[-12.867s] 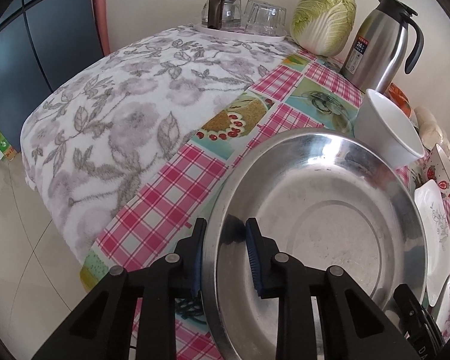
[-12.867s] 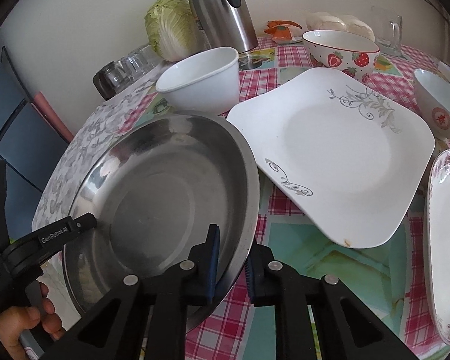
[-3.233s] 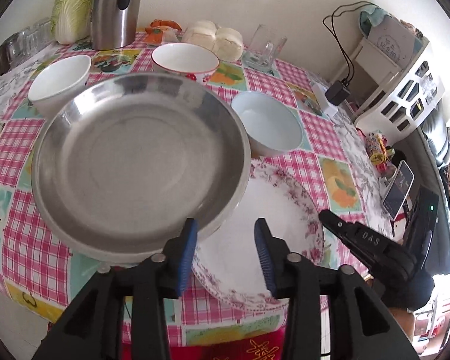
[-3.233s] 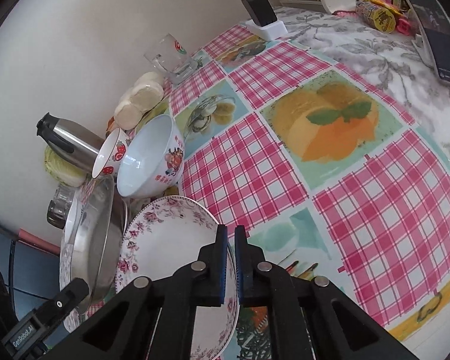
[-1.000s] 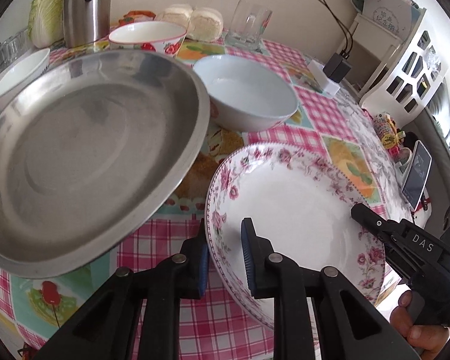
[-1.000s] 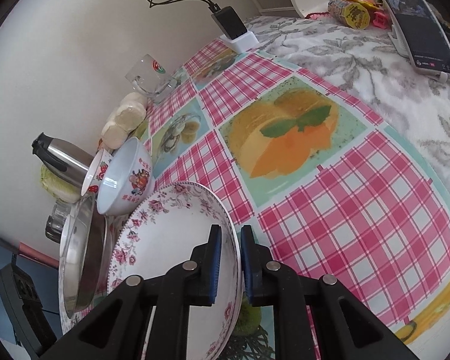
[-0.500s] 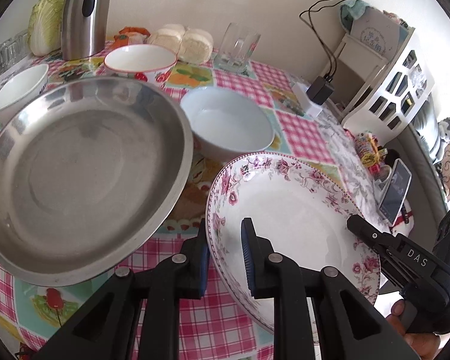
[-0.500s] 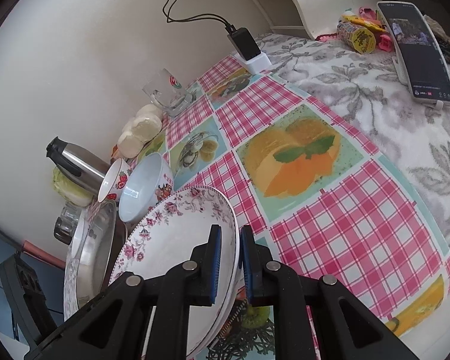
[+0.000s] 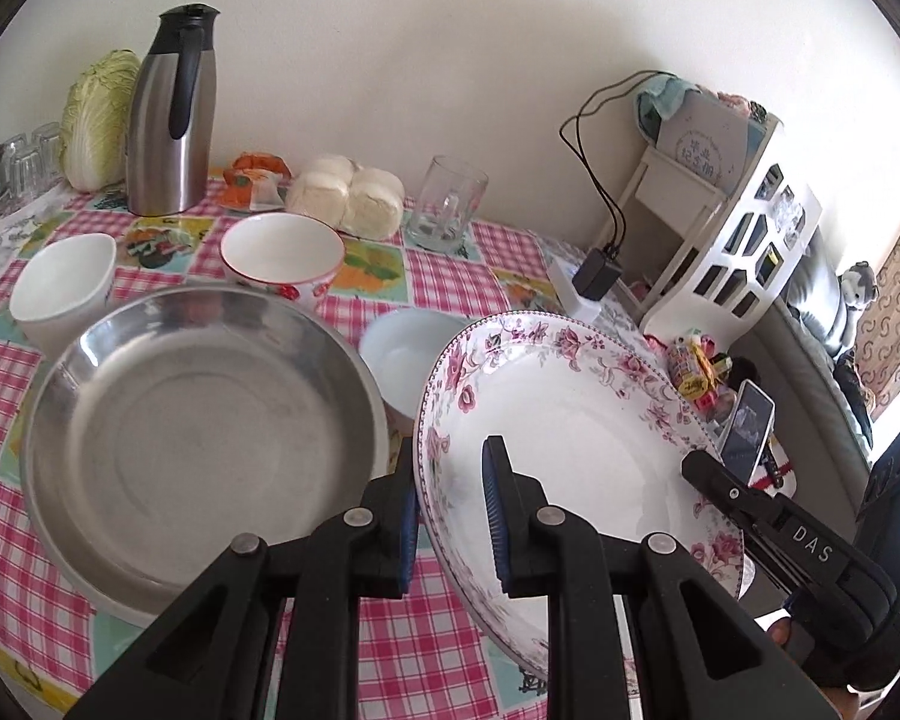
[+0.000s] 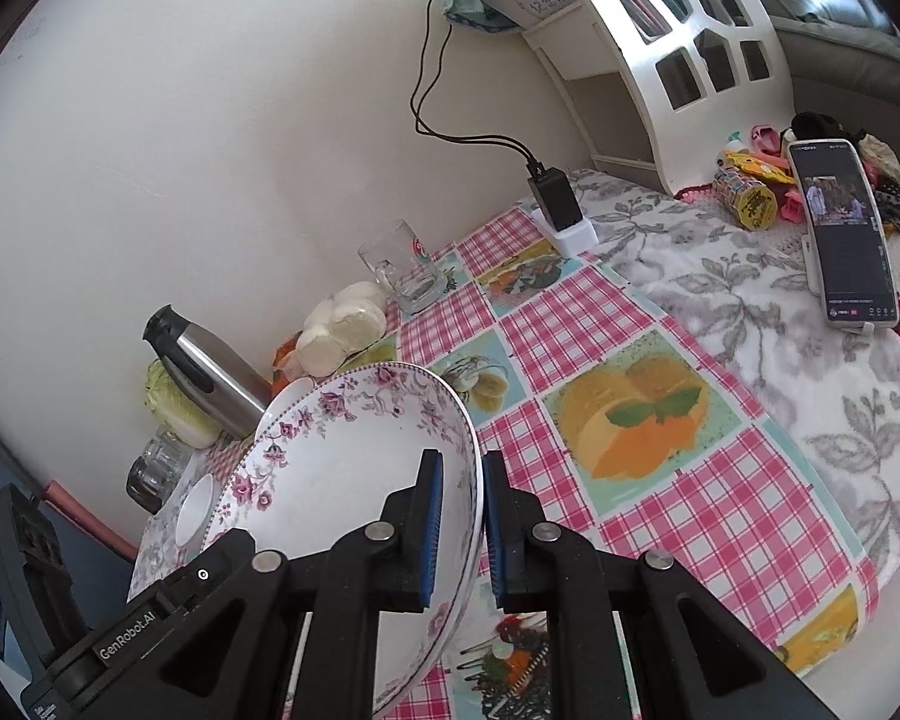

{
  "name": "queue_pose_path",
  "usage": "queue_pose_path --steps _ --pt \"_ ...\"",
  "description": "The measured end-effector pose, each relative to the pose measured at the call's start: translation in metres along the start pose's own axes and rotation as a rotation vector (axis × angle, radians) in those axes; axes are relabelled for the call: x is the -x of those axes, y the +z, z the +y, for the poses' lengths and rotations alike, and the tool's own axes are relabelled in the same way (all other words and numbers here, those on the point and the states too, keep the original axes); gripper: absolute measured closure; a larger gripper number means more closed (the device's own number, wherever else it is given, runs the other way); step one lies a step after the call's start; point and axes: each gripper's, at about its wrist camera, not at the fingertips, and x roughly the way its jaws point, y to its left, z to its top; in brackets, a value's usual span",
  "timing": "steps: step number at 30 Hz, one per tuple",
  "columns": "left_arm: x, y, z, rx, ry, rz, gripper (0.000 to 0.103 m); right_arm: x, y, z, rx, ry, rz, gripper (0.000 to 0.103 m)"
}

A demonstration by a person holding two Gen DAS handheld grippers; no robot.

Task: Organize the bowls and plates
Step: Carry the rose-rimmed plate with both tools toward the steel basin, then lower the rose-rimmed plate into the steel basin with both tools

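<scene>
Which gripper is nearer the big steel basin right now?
Left. The left gripper grips the floral plate's rim right beside the round steel basin; the right gripper clamps the plate's far rim.

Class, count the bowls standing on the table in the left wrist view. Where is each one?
3: a plain white bowl at far left, a red-rimmed bowl behind the steel pan, and a pale blue bowl partly hidden by the floral plate. Others may be hidden.
</scene>
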Motion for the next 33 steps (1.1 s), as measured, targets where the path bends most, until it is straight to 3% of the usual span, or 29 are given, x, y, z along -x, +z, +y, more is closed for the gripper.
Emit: queue_pose_path --steps 22,33 --pt "0.025 0.029 0.128 0.225 0.095 -0.079 0.083 -0.068 -0.034 0.112 0.08 0.089 0.107 0.089" --pt "0.007 0.024 0.173 0.322 0.129 -0.039 0.083 -0.111 -0.052 0.135 0.111 0.077 0.195 0.089"
